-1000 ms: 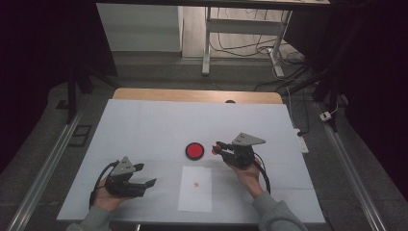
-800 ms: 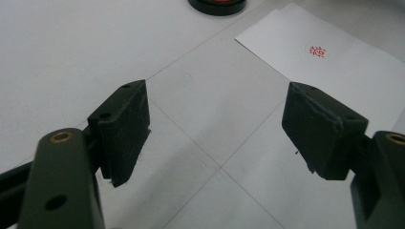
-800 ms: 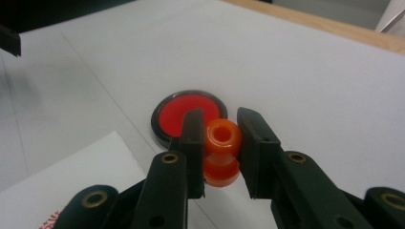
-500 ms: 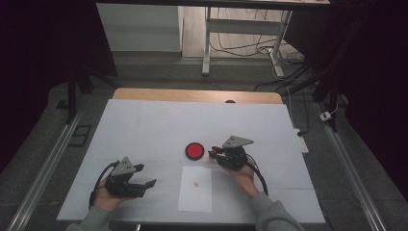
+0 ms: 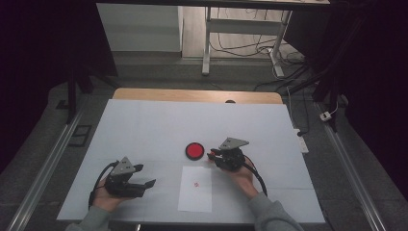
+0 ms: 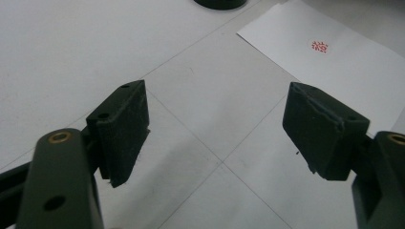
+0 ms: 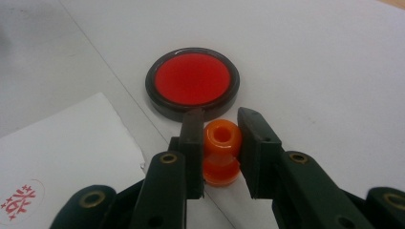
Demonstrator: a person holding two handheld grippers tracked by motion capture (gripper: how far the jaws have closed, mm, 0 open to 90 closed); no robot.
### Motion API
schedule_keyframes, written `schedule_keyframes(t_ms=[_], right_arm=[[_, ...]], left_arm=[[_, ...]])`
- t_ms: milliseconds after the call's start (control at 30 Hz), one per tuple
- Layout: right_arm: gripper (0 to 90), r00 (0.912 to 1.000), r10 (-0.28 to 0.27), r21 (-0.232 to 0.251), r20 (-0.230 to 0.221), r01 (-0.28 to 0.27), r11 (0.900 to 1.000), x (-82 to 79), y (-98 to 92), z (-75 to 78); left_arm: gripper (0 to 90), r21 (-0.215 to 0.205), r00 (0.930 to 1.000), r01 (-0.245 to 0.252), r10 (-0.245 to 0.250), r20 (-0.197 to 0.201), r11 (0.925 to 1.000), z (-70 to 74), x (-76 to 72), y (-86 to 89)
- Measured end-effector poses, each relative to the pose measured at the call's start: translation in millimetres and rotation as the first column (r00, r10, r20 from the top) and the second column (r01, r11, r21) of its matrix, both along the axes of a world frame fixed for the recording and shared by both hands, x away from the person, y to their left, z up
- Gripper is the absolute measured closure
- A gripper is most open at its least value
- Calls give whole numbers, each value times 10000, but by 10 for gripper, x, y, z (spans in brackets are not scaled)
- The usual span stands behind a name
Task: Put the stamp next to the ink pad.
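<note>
Two tools are at work over one white desk [image 5: 144, 125], each in one hand of the person; one round ink pad [image 5: 194, 150], black-rimmed with a red face, sits near the middle of the desk; one sheet of white paper [image 5: 195, 192] lies just nearer the person than the pad, bearing one small red stamped mark [image 5: 196, 183]; one orange stamp [image 7: 220, 151] is in play.

The right tool [image 5: 212, 155] has its jaws nearly closed on the orange stamp; in the right gripper view the stamp stands between the two black jaws, its round holed end facing the camera and a wider orange collar below it; both pads press against its sides, so it is clamped; the ink pad [image 7: 192, 82] lies just beyond the jaw tips, close to the stamp, though whether the two touch cannot be told; a corner of the paper [image 7: 71, 143] and part of the red mark [image 7: 19, 201] show at the lower left of that view. In the high view this tool sits just right of the ink pad, above the paper's upper right corner.

The left tool [image 5: 144, 175] rests well to the left of the paper, near the person's edge of the desk; its jaws stand wide apart and hold nothing; in the left gripper view bare desk shows between them, with the paper [image 6: 353, 62] and its mark [image 6: 319, 46] farther off at the upper right; the stamp is well apart from this tool.
</note>
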State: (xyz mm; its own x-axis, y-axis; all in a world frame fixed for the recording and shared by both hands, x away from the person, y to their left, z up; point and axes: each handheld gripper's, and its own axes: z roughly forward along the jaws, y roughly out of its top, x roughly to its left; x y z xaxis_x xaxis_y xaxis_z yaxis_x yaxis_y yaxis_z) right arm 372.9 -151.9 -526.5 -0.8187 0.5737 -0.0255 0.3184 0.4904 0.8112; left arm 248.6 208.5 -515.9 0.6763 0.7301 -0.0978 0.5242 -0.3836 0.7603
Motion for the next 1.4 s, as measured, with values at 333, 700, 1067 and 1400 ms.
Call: schedule_keyframes(t_ms=[333,700,1067,1400], right_arm=[[491,9992,-230,769,328,205,9968,-17,-85,125],[457,9978,-205,1409,624,115,9900,-99,-280,319],[447,9959,-391,1535,816,262,9878,-355,-577,451],[448,9913,-662,1219,1138,521,9912,-631,-1000,448]], left_arm=[[245,-72,10000,-25,25,14,10000,5,3,9],[245,-169,9997,-259,259,33,9995,-1,8,61],[245,-277,9991,-415,415,9,9988,-10,7,88],[245,-360,9987,-502,502,1,9981,-19,10,104]])
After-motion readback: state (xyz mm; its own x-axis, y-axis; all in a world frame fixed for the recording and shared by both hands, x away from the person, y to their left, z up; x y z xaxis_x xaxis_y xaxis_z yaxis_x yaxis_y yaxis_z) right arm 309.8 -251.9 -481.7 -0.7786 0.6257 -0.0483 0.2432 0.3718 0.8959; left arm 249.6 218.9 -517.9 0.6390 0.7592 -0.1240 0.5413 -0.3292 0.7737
